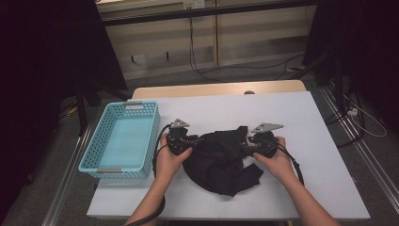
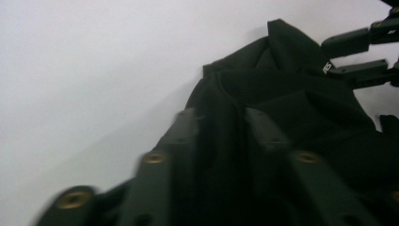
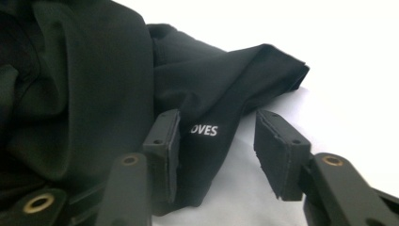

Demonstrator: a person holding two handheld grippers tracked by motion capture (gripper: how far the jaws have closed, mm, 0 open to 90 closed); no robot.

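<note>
A crumpled black garment [image 1: 221, 160] lies on the white table [image 1: 291, 117], in front of the person. My left gripper [image 1: 197, 140] points into the garment's left side. In the left gripper view its jaws [image 2: 221, 120] stand a little apart with a ridge of the black cloth [image 2: 282, 99] between them. My right gripper [image 1: 244, 148] points into the garment's right side. It is open [image 3: 216, 127]: a strip of cloth with white lettering [image 3: 204, 130] lies against one pad, and bare table shows before the other pad. The right gripper's jaws [image 2: 357, 52] also show beyond the garment in the left gripper view.
A light blue slotted basket [image 1: 94, 155] stands at the table's left edge, with nothing in it. The white cover leaves a strip of wooden tabletop [image 1: 216, 88] at the far edge. Cables lie on the floor beyond.
</note>
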